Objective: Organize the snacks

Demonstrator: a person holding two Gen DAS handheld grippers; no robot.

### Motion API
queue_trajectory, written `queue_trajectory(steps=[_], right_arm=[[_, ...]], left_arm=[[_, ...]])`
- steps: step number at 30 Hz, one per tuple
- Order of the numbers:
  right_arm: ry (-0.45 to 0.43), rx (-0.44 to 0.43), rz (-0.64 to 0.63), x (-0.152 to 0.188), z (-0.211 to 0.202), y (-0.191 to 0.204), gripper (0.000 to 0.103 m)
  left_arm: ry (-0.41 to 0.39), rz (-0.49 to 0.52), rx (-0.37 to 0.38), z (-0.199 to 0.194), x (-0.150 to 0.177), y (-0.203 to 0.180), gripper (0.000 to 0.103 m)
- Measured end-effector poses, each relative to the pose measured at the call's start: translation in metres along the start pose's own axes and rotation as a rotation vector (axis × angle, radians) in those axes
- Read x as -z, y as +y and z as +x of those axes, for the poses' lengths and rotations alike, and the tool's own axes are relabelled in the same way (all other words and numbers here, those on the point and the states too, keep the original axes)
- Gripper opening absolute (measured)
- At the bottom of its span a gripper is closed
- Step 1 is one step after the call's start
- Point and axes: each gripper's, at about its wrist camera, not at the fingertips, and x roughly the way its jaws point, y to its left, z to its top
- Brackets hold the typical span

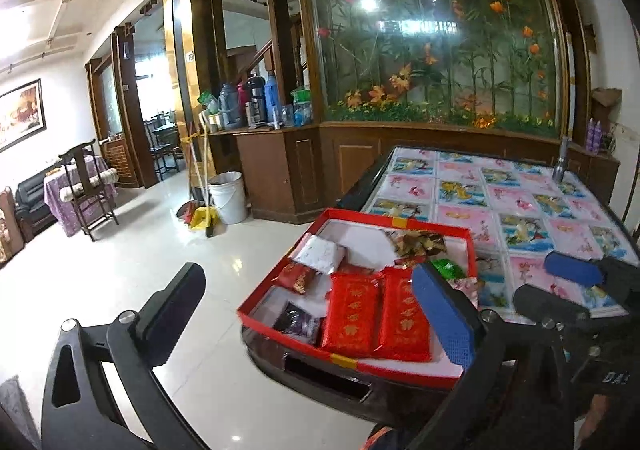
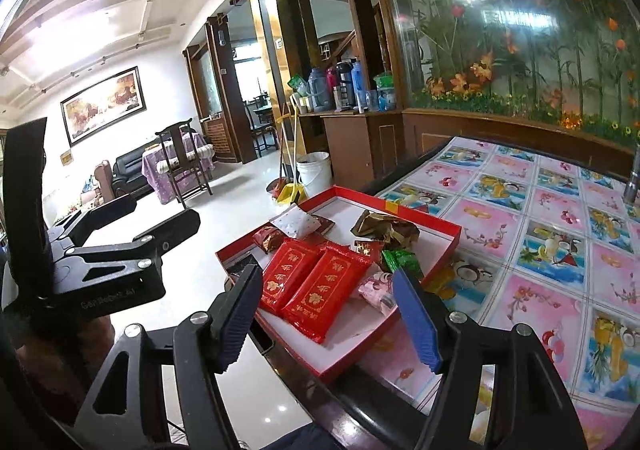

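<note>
So the biggest thing here is the table [image 2: 560, 250], covered in a glossy fruit-and-flower print cloth. Sitting at its near-left corner is the red box [image 2: 448, 228], a shallow tray with a white floor, slightly overhanging the edge from what I can tell.

Inside it, the snacks are pretty jumbled. Two big red packets with gold print [image 2: 316, 282] lie side by side, touching, around the middle-front of the tray. At about 11 o'clock from them there's a white pillow-shaped pack [image 2: 298, 223], with a small dark red pouch [image 2: 268, 238] just beside it. At 1 o'clock sits a crinkly gold wrapper pile [image 2: 386, 228], and a green foil candy [image 2: 402, 262] plus a pink floral packet [image 2: 376, 288] at roughly 3 o'clock. The left view also shows a dark purple packet [image 1: 296, 320] in the near-left corner of the tray.

Both claws look released and empty. The right gripper [image 2: 328, 314] hovers over the front rim of the tray, fingers spread wide either side of the two red packets. The left gripper [image 1: 308, 314] is also spread wide, off the tray's left side.

My read: sorting has barely started, or we're between picks. Next move probably calls for lowering the right claw onto one loose item. The foil stuff looks slippery and crushable, so a gentle pinch.
</note>
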Motion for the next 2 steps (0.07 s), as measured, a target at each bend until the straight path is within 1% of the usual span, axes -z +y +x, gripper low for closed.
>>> queue_trajectory(steps=[2], right_arm=[[-0.003, -0.003, 0.016, 0.0001, 0.0001, -0.0022, 0.069]], left_arm=[[0.001, 0.010, 0.014, 0.0027, -0.0003, -0.0063, 0.103]])
